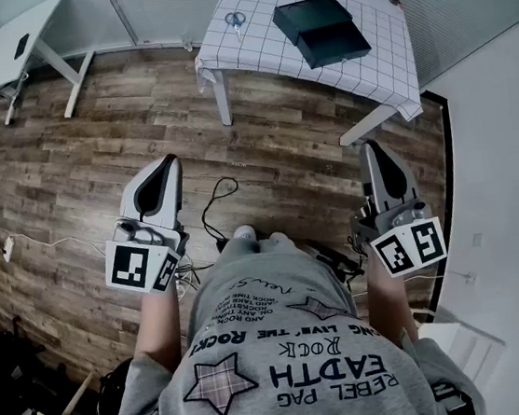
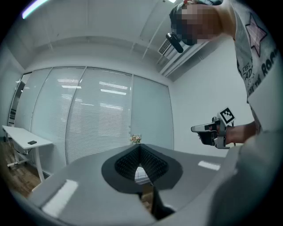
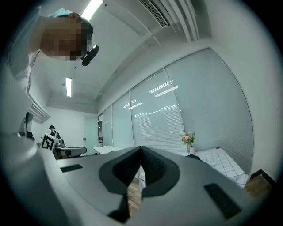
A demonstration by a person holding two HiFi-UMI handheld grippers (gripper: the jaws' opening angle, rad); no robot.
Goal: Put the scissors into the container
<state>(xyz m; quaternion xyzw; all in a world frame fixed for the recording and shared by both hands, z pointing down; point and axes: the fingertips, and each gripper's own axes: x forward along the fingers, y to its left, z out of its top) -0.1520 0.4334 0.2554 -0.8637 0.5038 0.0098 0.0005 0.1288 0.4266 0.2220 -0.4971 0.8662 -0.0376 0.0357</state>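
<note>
Blue-handled scissors (image 1: pixel 235 19) lie flat on the checked tablecloth (image 1: pixel 261 49).

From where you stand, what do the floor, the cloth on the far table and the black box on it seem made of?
Floor: wood or wood-look laminate, matte; plank seams and grain show.
Cloth: white fabric with a thin dark grid; its edges drape.
Black box: matte, stiff, sharp-cornered; card or plastic, cannot tell.
</note>
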